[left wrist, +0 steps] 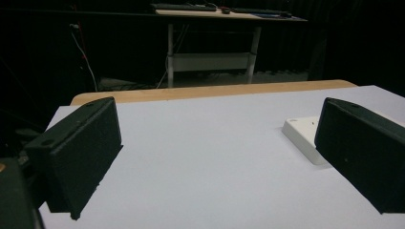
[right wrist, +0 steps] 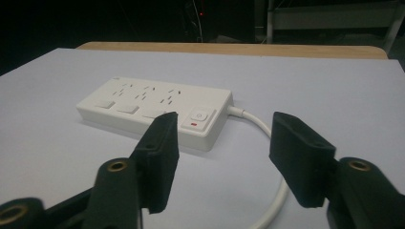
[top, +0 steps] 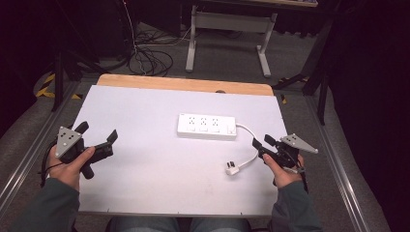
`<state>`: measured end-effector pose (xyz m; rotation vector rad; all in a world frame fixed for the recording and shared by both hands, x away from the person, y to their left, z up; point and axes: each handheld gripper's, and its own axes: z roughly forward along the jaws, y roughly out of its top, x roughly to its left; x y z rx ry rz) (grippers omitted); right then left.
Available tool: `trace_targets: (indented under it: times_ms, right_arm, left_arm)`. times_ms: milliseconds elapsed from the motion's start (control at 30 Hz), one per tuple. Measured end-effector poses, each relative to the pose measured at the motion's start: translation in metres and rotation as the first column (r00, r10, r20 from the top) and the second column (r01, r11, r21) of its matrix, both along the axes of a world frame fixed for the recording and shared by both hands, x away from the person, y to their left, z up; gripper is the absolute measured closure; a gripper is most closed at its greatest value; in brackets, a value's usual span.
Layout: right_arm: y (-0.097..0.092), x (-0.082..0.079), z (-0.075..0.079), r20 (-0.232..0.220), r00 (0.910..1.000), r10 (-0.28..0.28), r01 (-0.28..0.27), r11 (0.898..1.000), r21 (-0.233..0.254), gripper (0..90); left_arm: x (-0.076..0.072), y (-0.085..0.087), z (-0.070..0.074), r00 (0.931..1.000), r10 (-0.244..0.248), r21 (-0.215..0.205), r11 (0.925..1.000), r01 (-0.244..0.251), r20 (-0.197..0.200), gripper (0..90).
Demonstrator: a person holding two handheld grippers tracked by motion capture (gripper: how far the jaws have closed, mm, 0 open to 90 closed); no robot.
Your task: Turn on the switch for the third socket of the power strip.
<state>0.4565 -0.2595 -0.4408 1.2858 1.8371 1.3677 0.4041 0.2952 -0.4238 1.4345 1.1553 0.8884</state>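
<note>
A person seated at a white-topped table (top: 145,183) holds a two-jaw gripper in each hand, both raised just above the surface and neither touching anything. The left gripper (top: 99,134), near the table's left edge, has its jaws spread wide with nothing between them; in the left gripper view its black jaws frame bare tabletop, with a corner of the white power strip (left wrist: 302,134) showing past one jaw. The right gripper (top: 264,143), near the right edge, is also open and empty, its jaws parted somewhat less widely.

The power strip (top: 207,126) lies flat right of the table's centre, three rows of sockets facing up and a switch at its right end. In the right gripper view the power strip (right wrist: 155,109) sits just beyond the jaw tips. Its white cord (top: 252,145) loops off the right end, passes close by the right gripper, and ends in a plug (top: 232,168) lying on the table nearer the person. A wooden strip (top: 183,84) borders the far edge.
</note>
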Motion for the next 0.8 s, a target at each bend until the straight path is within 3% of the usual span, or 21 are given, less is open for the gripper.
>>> trace_targets:
  times_ms: [467,533,600,800]
  right_arm:
    - [0.003,0.002,0.001,0.029,0.9995,0.014,-0.013,0.999,-0.048,78.5]
    - [0.008,0.004,0.002,0.040,0.9985,0.038,-0.034,0.996,-0.086,82.8]
    - [0.012,0.004,0.001,0.041,0.9976,0.055,-0.050,0.991,-0.123,85.6]
    - [0.016,0.005,0.001,0.043,0.9957,0.082,-0.076,0.987,-0.142,90.0]
  left_arm:
    - [0.003,-0.001,0.000,1.0000,-0.004,0.006,1.0000,0.004,-0.001,2.7]
    - [0.003,-0.002,0.000,1.0000,-0.004,0.008,1.0000,0.004,-0.002,2.9]
    - [0.003,-0.002,0.000,1.0000,-0.006,0.008,1.0000,0.006,-0.002,2.9]
    - [0.004,-0.002,0.000,1.0000,-0.007,0.009,0.9999,0.007,-0.004,2.9]
